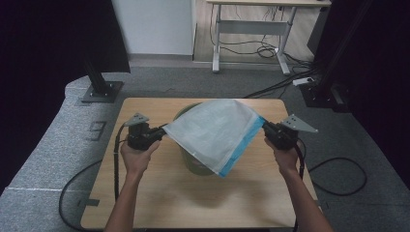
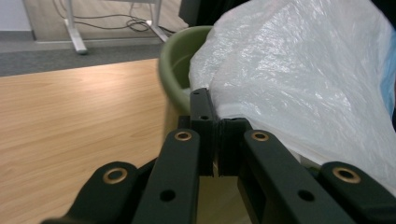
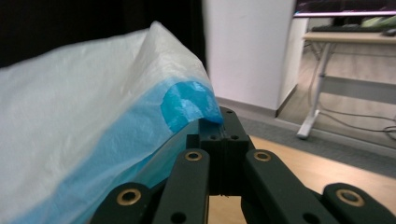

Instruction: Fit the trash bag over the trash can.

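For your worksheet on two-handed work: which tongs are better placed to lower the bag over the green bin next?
Probably the left tongs: shut on the white bag, right beside the green bin. The right tongs grip the blue edge, out past the bin.

bag [image 1: 212, 131] spread above bin [image 1: 186, 159] mid-table [image 1: 145, 193], tongs at either corner
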A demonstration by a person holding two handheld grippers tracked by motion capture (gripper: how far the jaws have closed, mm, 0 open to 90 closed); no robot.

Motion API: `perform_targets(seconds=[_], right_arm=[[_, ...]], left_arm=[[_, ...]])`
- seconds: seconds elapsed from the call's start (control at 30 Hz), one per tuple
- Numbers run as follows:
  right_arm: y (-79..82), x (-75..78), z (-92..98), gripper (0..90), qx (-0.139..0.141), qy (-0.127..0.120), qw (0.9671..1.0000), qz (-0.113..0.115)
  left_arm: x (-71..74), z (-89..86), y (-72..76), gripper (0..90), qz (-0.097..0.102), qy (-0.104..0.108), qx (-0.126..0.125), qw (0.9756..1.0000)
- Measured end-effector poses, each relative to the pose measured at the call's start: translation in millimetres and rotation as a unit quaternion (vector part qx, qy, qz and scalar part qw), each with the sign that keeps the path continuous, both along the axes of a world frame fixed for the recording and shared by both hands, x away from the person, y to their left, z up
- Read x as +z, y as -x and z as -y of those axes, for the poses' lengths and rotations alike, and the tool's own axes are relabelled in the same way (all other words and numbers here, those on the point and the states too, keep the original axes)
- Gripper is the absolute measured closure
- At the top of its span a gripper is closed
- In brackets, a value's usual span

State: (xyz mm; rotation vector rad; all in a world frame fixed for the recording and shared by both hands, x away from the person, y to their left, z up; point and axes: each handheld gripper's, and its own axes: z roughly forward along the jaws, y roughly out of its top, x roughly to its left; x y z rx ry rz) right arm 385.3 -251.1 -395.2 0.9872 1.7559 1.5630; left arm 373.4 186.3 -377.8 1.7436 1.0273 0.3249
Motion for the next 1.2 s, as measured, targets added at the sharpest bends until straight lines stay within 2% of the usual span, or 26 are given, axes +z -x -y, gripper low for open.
perform_targets(seconds=[0.1, 0.2, 0.33, 0.37, 0.47, 0.5, 0.57, 0.67, 0.8, 0.9, 1.03, 1.2], right_arm=[[0.9, 12.7, 8.5, 88.6, -0.015, -0.013, 0.9998, 0.006], [4.0, 22.2, 13.8, 88.6, -0.026, -0.013, 0.9995, 0.012], [7.0, 25.0, 19.6, 88.7, -0.034, -0.007, 0.9994, 0.002], [7.2, 24.5, 20.2, 88.7, -0.039, -0.003, 0.9992, -0.004], [6.6, 19.3, 21.3, 88.7, -0.046, 0.004, 0.9986, -0.024], [6.1, 18.1, 21.3, 88.7, -0.048, 0.007, 0.9984, -0.029], [4.6, 15.0, 21.3, 88.7, -0.050, 0.007, 0.9981, -0.035], [2.3, 11.3, 19.8, 88.7, -0.051, 0.006, 0.9978, -0.042], [2.5, 9.2, 15.4, 88.7, -0.042, -0.001, 0.9982, -0.043], [5.0, 7.8, 7.3, 88.7, -0.028, -0.007, 0.9986, -0.045], [11.3, 5.5, -6.9, 88.7, -0.006, -0.005, 0.9989, -0.046], [17.6, 2.0, -19.6, 88.7, 0.020, -0.006, 0.9983, -0.054]], left_arm=[[0.6, 12.4, -6.3, 86.6, -0.001, 0.001, -0.012, 0.9999], [1.0, 25.0, -11.5, 86.5, -0.004, -0.004, -0.024, 0.9997], [1.4, 33.2, -11.7, 83.8, -0.002, -0.020, -0.034, 0.9992], [1.8, 32.4, -10.0, 80.3, 0.001, -0.022, -0.041, 0.9989], [3.7, 27.9, 1.1, 54.9, 0.014, -0.051, -0.045, 0.9976], [4.3, 25.3, 4.4, 49.5, 0.015, -0.056, -0.047, 0.9972], [7.8, 15.2, 15.3, 40.0, 0.020, -0.054, -0.051, 0.9971], [13.9, 4.1, 25.5, 31.5, 0.029, -0.043, -0.054, 0.9972], [23.8, -2.0, 35.1, 28.2, 0.039, -0.026, -0.053, 0.9975], [28.7, 7.0, 38.2, 27.5, 0.040, -0.015, -0.066, 0.9969], [30.6, 31.1, 38.7, 27.2, 0.041, -0.021, -0.080, 0.9958], [29.2, 66.2, 37.4, 27.2, 0.038, -0.053, -0.091, 0.9937]])
